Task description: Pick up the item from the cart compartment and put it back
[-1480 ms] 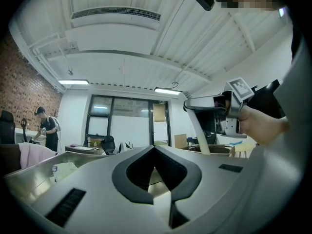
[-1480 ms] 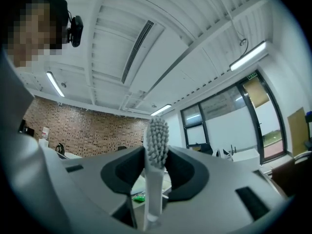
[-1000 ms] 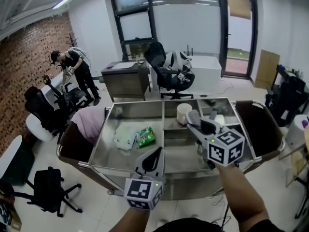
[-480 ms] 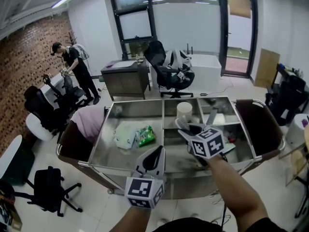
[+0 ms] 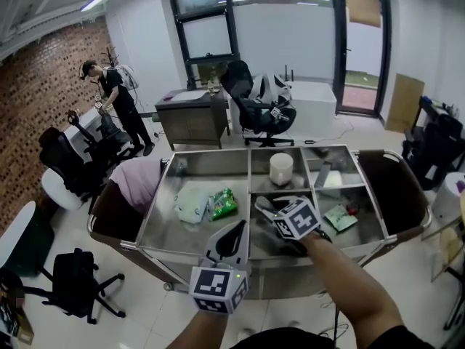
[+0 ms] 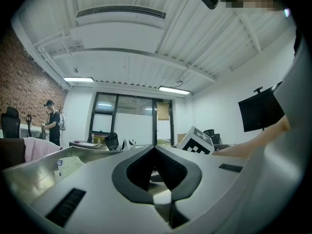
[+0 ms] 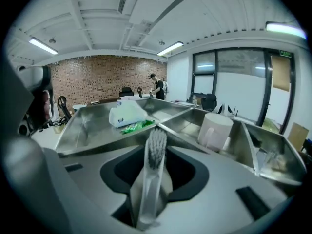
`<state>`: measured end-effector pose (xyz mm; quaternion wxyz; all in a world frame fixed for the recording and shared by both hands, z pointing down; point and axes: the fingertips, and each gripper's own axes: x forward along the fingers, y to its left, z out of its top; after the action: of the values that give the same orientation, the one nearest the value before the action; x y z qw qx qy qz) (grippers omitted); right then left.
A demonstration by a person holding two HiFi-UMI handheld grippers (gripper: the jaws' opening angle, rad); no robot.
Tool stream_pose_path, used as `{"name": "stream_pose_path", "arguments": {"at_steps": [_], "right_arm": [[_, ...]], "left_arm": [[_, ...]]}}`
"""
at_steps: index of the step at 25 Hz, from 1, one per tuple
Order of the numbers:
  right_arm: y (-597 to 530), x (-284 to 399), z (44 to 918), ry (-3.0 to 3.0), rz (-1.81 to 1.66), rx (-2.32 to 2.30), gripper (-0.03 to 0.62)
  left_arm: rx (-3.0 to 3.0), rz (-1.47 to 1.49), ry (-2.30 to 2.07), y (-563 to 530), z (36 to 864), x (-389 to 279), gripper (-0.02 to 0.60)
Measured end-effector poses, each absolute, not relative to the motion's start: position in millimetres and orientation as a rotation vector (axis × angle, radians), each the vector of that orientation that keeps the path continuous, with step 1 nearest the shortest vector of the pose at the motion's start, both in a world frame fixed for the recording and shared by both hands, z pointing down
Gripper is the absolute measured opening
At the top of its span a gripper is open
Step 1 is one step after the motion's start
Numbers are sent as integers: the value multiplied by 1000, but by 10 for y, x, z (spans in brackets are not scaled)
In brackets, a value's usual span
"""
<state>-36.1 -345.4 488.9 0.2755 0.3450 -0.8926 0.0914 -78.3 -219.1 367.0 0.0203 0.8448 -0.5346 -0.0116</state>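
Note:
A steel cart point(image 5: 168, 167) with several compartments stands in front of me. My right gripper point(image 5: 266, 209) hangs low over the front middle compartment point(image 5: 263, 240). A grey toothbrush point(image 7: 154, 156) stands upright between its jaws, bristles up, with the handle still pinched at the base while the jaws are opening. In the head view the brush is hard to make out. My left gripper point(image 5: 231, 238) hovers at the cart's near edge, jaws together and empty, and in its own view the left gripper point(image 6: 157, 149) points out across the room.
The big left compartment holds a white bag point(image 5: 190, 202) and a green packet point(image 5: 221, 203). A white cup point(image 5: 280, 169) sits in the back middle compartment, and another green packet point(image 5: 338, 217) at front right. Office chairs, desks and a standing person point(image 5: 116, 104) are behind the cart.
My right gripper has moved left and down with the toothbrush, from the right-hand compartments to the front middle one. The left gripper has stayed put.

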Motion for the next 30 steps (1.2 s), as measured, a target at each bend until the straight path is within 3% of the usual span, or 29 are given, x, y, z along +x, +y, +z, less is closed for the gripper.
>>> {"name": "stream_pose_path", "arguments": {"at_steps": [14,18,30], "right_arm": [[-3453,-350,4835,-2427,243,931,161],[-3454,-307,4731,-2460,242,971,23],[-3348,-166,4401,-2567,269,1028,21]], "left_arm": [[2616,-36,-1661,-2227,3685,-784,0],[2620,-30,-1656,-2231,3694,-785,0],[2633,-17,-1648,-2244,3683,-733,0]]}}
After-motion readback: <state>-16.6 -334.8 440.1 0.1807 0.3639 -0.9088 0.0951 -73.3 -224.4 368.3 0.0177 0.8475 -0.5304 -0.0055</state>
